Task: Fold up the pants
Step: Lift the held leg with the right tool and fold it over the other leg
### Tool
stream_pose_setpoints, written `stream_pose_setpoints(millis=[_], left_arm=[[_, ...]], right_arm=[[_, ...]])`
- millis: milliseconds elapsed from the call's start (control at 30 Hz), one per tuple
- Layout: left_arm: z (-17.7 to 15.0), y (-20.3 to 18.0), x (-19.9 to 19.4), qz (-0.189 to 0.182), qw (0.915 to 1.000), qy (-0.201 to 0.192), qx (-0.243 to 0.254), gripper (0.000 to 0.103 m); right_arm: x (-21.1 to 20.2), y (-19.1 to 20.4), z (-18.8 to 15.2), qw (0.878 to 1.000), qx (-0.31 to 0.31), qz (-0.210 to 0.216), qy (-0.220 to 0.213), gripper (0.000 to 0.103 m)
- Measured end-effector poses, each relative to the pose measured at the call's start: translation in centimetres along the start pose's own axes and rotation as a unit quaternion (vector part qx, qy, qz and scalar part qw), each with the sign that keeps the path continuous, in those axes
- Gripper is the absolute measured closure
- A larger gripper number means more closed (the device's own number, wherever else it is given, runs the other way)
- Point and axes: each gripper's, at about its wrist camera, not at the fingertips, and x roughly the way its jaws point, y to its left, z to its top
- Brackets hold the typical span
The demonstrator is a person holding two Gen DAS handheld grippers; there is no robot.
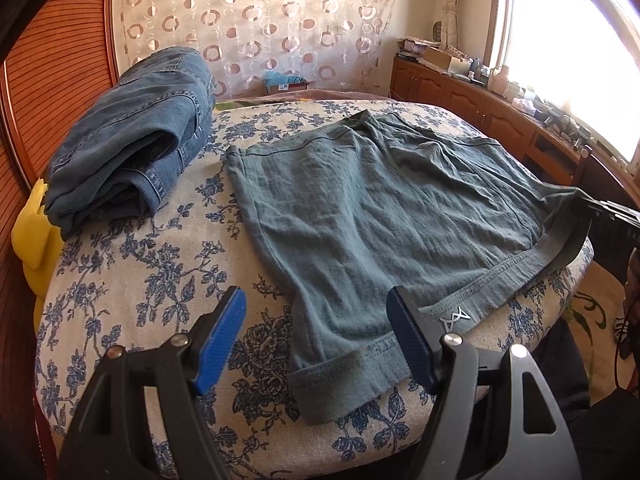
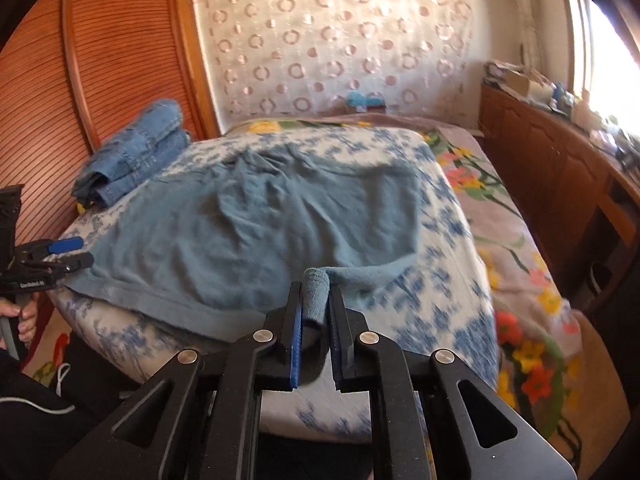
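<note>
Grey-green pants (image 1: 380, 208) lie spread flat on a mattress with a blue flower cover (image 1: 132, 280). My left gripper (image 1: 316, 296) hovers open over their near waistband corner, and its blue pads (image 1: 224, 340) touch nothing. In the right wrist view the same pants (image 2: 260, 232) look blue-grey. My right gripper (image 2: 316, 288) is shut on the other waistband corner, a rolled bit of fabric pinched between its jaws and lifted a little. The left gripper (image 2: 76, 252) shows at that view's left edge, held by a hand (image 2: 24, 320).
Folded blue jeans (image 1: 132, 144) sit at the mattress's far left, against a slatted wooden panel (image 1: 52, 60). A yellow object (image 1: 32, 236) is wedged beside them. A flowered blanket (image 2: 520, 240) covers the bed on the right, and a cluttered wooden cabinet (image 1: 480, 112) runs under the window.
</note>
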Motion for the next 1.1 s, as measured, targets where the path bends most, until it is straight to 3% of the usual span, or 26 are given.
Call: stream_pose_setpoints(millis=[333, 600, 833, 1100], left_arm=[[-0.1, 2.3, -1.8, 0.016, 0.9997, -0.016, -0.014, 0.031], [-0.3, 5.8, -3.3, 0.043, 0.9979, -0.033, -0.037, 0.031], [-0.7, 8.2, -4.3, 0.062, 0.9959, -0.040, -0.053, 0.031], [-1.1, 9.1, -4.4, 0.067, 0.9950, -0.039, -0.063, 0.031]], right_arm=[[3.5, 7.3, 3.6, 0.996, -0.045, 0.082, -0.004, 0.095], [5.6, 14.6, 4.9, 0.984, -0.076, 0.164, 0.005, 0.095], [7.1, 19.9, 4.7, 0.972, -0.105, 0.211, 0.022, 0.095], [8.9, 23.3, 3.2, 0.961, -0.130, 0.237, 0.062, 0.095]])
